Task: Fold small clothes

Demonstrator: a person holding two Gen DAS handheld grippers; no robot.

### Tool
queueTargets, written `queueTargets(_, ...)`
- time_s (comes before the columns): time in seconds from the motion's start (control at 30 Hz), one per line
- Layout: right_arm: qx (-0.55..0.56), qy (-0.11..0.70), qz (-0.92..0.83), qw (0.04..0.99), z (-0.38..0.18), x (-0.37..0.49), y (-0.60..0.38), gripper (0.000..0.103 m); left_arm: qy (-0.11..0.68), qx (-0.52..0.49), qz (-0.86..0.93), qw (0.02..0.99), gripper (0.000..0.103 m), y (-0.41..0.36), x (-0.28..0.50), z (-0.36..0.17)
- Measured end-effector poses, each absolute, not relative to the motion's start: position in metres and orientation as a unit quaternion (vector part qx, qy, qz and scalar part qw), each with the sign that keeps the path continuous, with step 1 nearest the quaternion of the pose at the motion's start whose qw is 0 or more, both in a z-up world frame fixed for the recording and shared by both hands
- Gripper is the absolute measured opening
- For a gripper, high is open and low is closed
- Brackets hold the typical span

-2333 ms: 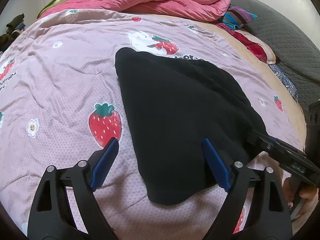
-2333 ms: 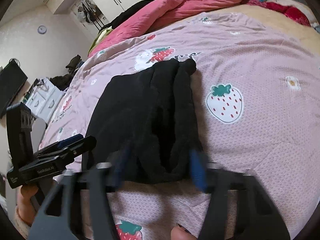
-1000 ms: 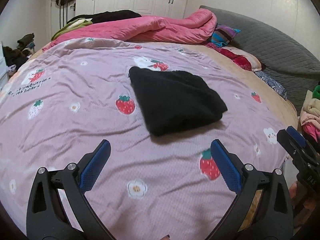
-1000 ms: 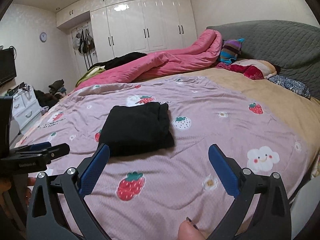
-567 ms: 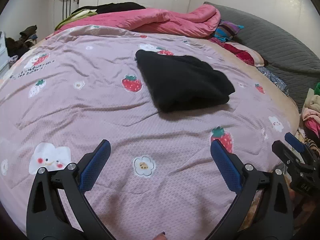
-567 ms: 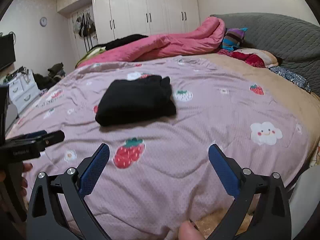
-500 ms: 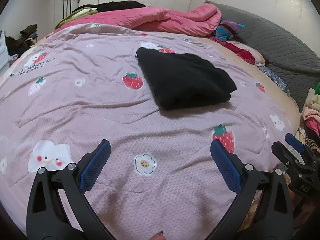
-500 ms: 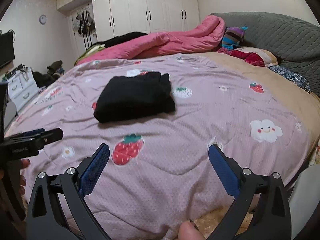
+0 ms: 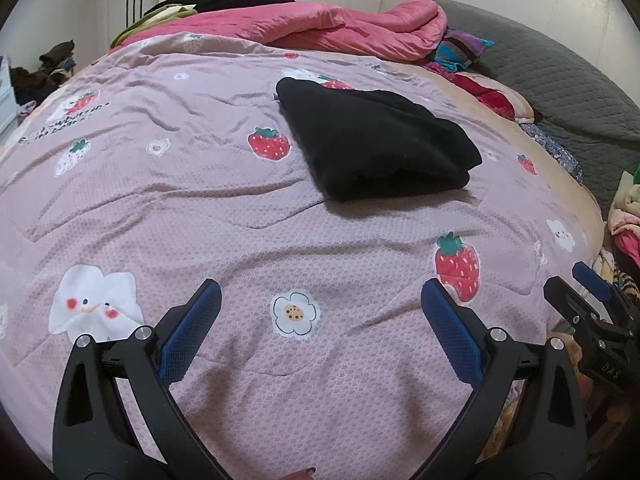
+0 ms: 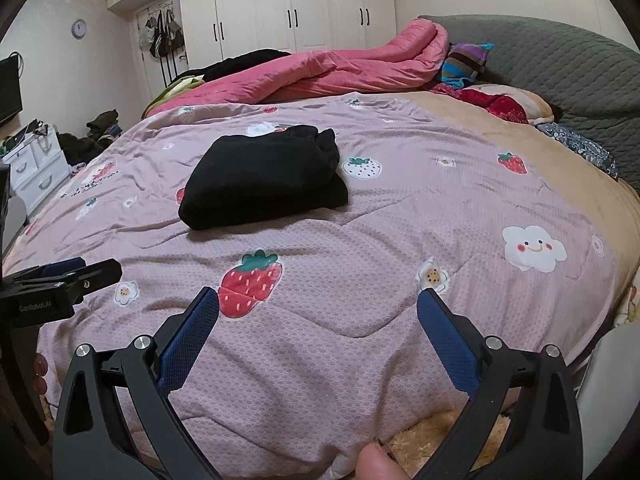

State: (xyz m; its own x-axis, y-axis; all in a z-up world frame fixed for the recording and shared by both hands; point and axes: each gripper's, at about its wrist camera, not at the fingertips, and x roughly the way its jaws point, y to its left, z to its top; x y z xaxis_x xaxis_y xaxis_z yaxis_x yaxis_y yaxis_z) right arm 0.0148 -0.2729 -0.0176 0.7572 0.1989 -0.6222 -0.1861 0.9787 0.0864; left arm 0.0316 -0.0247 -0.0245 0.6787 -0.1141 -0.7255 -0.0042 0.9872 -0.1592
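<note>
While both tools (image 9: 320,316) (image 10: 318,314) gape empty | folded black garment (image 10: 264,176) lies well ahead, apart.

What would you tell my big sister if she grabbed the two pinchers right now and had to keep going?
Left gripper: open, empty, hanging over the near edge of the pink strawberry bedspread.
Right gripper: open, empty, also at the near edge, beside the left one.
Black garment: folded into a thick bundle, lying mid-bed, nothing touching it.
Done: this piece looks folded.
Left: probably find the next small item; a pile of clothes shows off the bed's right side. What it holds is unclear.
</note>
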Motion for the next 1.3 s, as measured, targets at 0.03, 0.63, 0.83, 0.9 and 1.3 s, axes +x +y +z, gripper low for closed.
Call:
queueTargets(0.03, 0.010, 0.332, 0.103, 0.937, -0.017, 0.015, -0.273, 0.099, 0.400, -0.074, -0.029, 0.913, 0.094, -0.024, 0.032, -0.024)
queueTargets(0.63, 0.007, 0.328, 0.102, 0.939, -0.012, 0.012, -0.273, 0.099, 0.391, -0.073, -0.027, 0.917, 0.094, -0.024, 0.029, -0.018)
queueTargets(0.83, 0.006, 0.323, 0.101, 0.941, -0.010, 0.009, -0.272, 0.099, 0.390, -0.072, -0.026, 0.918, 0.094, -0.023, 0.028, -0.017)
queueTargets(0.9, 0.007, 0.324, 0.102, 0.941, -0.010, 0.009, -0.272, 0.099, 0.390, -0.072, -0.026, 0.918, 0.094, -0.023, 0.028, -0.016)
queueTargets(1.3, 0.007, 0.323, 0.103, 0.941, -0.009, 0.008, -0.272, 0.099, 0.386, -0.070, -0.024, 0.919, 0.094, -0.022, 0.026, -0.013)
